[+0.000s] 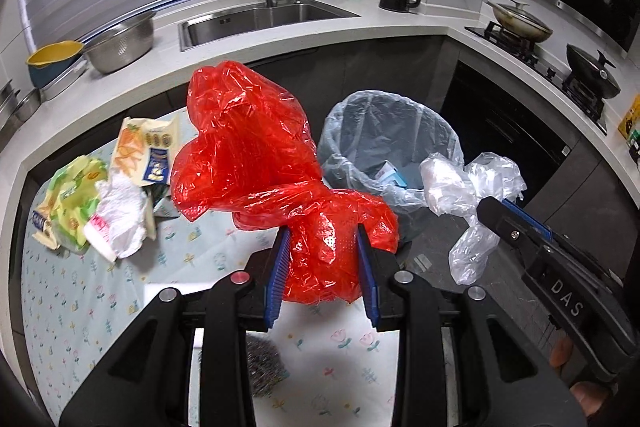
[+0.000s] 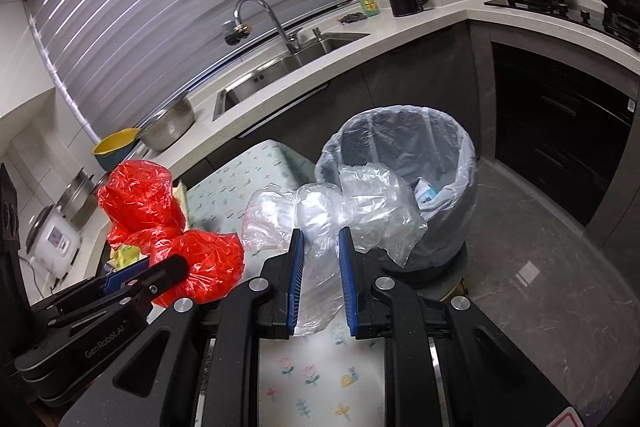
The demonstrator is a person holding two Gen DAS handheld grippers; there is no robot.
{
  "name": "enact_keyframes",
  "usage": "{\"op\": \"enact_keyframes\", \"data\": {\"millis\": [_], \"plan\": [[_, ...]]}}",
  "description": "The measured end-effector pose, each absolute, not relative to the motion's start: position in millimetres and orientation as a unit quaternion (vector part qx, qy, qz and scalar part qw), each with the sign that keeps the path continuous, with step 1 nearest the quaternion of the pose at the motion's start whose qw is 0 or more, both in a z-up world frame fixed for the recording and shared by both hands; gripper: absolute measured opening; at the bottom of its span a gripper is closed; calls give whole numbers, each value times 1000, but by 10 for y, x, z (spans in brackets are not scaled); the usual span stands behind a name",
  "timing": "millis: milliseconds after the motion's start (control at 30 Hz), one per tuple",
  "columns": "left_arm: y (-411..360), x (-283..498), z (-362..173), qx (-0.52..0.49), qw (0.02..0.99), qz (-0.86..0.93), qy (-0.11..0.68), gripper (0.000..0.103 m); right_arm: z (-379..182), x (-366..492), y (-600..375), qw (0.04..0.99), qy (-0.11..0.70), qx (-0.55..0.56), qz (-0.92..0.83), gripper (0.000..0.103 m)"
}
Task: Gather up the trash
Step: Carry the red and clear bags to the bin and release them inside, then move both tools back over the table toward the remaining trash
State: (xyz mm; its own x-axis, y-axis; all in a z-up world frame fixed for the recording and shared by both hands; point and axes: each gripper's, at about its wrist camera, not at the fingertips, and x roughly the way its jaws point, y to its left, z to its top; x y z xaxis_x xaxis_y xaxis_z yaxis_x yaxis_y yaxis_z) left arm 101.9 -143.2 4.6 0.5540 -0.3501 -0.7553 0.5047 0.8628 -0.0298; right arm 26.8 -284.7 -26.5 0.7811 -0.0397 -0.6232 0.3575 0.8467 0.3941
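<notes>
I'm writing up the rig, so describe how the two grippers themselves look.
Both are matte black plastic. The left gripper and right gripper each have two flat fingers lined with ribbed blue pads, joined by silver round pivot bolts. The right one's side reads "DAS"; the left one's reads "GenRobot.AI". No cables show.

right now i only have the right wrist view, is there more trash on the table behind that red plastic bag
Observer: Yes, a pile of crumpled wrappers and white paper lies on the flower-print tablecloth, left of the crinkled red plastic bag.
Operator: anything else down there
Observer: A grey steel-wool scrubber sits on the cloth beneath the left tongs.
Operator: do the left tongs have the red bag properly
Observer: Both blue pads press the bag's lower bulge; the rest balloons above.
</notes>
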Motion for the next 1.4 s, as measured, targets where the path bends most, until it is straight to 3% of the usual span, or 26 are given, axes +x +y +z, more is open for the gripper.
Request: {"op": "enact_keyframes", "data": {"millis": [433,667,767,833,1000,1367,1400], "plan": [[-2353,1561,-163,138,852,-304,403,31,-448,677,-3575,897,309,262,-176,17],[-2750,1964,-292,140,832,-336,418,36,-566,863,-3894,888,308,268,-210,17],[-2837,2049,-313,143,834,-337,413,41,-580,951,-3954,888,311,260,-216,17],[-2874,2093,-308,141,838,-336,406,54,-587,1026,-3985,889,312,256,-217,17],[-2817,2185,-249,123,847,-326,400,69,-582,1175,-3996,891,313,251,-213,17],[-2312,2373,-143,86,869,-270,405,73,-554,1593,-3812,899,323,230,-184,26],[-2260,2379,-128,83,872,-263,405,77,-546,1632,-3796,901,321,230,-178,28]]}}
